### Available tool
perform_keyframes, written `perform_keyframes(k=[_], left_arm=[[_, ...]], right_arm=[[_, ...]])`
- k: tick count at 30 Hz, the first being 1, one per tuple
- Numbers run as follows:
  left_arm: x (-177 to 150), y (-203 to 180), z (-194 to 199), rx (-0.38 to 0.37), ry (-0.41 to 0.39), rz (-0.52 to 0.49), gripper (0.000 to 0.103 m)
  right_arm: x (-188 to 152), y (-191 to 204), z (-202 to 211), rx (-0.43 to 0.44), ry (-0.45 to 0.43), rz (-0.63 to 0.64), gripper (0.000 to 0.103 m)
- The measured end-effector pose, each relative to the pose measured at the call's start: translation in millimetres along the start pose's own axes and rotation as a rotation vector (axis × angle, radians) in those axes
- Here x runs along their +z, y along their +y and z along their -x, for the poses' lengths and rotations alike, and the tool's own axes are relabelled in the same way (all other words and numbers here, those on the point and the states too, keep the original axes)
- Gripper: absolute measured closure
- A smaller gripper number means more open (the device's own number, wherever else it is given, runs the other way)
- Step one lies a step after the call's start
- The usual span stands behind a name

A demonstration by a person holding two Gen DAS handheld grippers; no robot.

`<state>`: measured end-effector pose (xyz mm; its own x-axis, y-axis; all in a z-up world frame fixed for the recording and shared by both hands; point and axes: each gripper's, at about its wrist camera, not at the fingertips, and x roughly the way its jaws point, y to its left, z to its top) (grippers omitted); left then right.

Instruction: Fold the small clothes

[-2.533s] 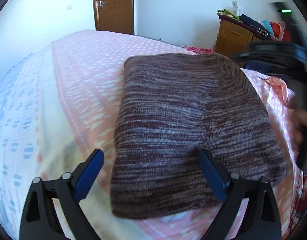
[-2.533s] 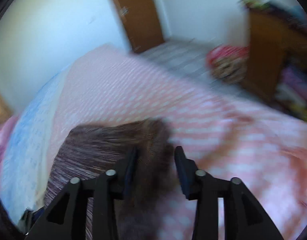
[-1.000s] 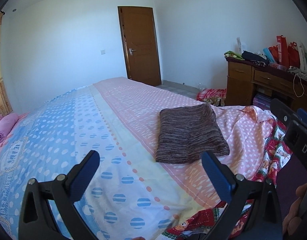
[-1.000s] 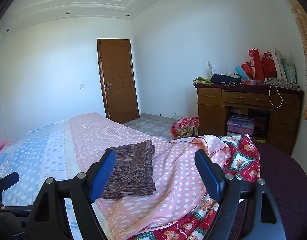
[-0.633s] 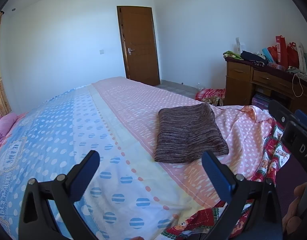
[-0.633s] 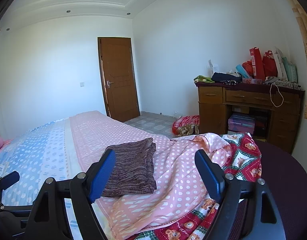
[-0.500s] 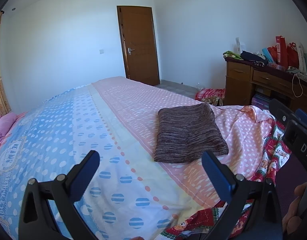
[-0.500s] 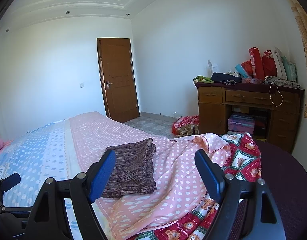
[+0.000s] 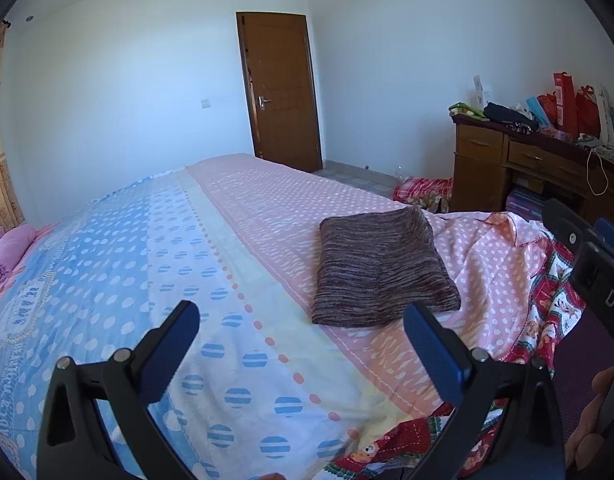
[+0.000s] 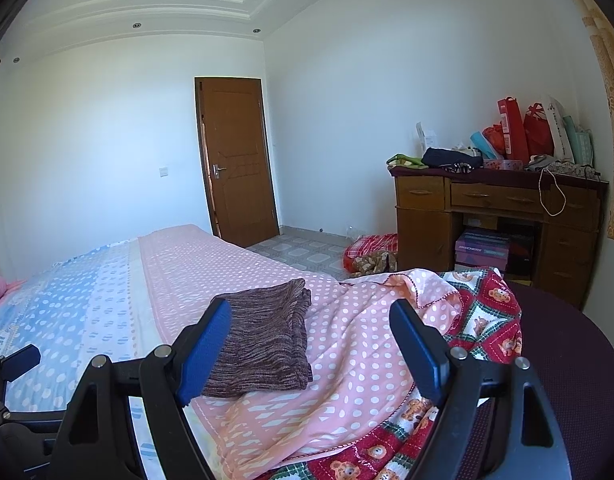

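— Left wrist view: the folded knit garment (image 9: 381, 266) lies on the bed (image 9: 243, 216), clear of the left tool (image 9: 303, 344), which gapes wide and empty.
— Right tool (image 10: 311, 346) too, wide and empty. Looks finished; next would need another garment.

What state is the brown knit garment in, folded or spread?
Folded. The brown knit garment lies on the bed as a compact rectangle, with stacked layers showing along its edge in the right wrist view.
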<state>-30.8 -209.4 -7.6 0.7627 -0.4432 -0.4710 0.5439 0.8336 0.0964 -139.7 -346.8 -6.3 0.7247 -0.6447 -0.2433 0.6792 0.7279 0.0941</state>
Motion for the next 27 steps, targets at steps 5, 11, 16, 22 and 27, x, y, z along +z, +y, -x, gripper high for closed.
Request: perform_keyframes(k=[5, 11, 16, 22, 27], left_arm=[[-0.5, -0.1, -2.3, -0.002, 0.009, -0.002, 0.000], [-0.4, 0.0, -2.3, -0.004, 0.010, 0.000, 0.000], [-0.5, -0.1, -2.3, -0.003, 0.011, 0.000, 0.000], [-0.6, 0.3, -2.3, -0.005, 0.011, 0.000, 0.000], [-0.5, 0.8, -2.2, -0.001, 0.009, 0.002, 0.000]], right_arm=[[-0.3, -0.2, 0.0, -0.001, 0.001, 0.001, 0.021], [-0.8, -0.3, -1.3, 0.000, 0.002, -0.004, 0.021], [-1.3, -0.1, -0.7, 0.000, 0.001, 0.000, 0.021], [-1.0, -0.4, -2.0, 0.000, 0.003, -0.001, 0.021], [-1.4, -0.5, -1.6, -0.001, 0.004, 0.000, 0.021]])
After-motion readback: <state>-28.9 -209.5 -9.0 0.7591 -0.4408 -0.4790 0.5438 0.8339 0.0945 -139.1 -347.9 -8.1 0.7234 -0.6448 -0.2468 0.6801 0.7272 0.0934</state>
